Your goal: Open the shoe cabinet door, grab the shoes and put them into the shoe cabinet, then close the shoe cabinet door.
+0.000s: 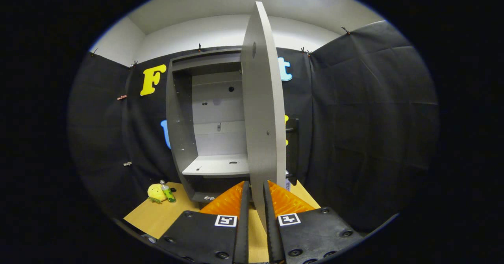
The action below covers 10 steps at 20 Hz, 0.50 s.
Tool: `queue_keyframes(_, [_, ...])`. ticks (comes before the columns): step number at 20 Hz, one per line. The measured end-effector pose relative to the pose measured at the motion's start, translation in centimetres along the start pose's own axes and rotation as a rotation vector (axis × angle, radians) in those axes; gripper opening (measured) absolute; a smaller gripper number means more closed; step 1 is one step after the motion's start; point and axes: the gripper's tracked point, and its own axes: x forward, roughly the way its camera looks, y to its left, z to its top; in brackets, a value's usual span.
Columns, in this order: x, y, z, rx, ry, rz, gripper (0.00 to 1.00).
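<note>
The grey shoe cabinet [179,110] stands against the booth wall, straight ahead. Its door [262,110] is swung out toward me and I see it nearly edge-on. The gripper [256,183] straddles the door's lower free edge, one finger on each face, and looks shut on it. Inside, a pale shelf [216,165] lies bare, with a dark lower compartment [208,187] under it.
A yellow plush toy [156,193] and a small green bottle [168,193] sit on the wooden board [157,216] left of the cabinet's foot. Black cloth walls close in on the left and right.
</note>
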Motion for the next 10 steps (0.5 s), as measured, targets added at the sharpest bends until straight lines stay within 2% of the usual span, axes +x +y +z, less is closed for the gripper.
queue_keyframes(5, [0.8,4.4,-4.6,0.026,0.096,0.113,0.23])
queue_keyframes(10, [1.1,9.4,-13.1,0.004,0.243,0.226,0.23])
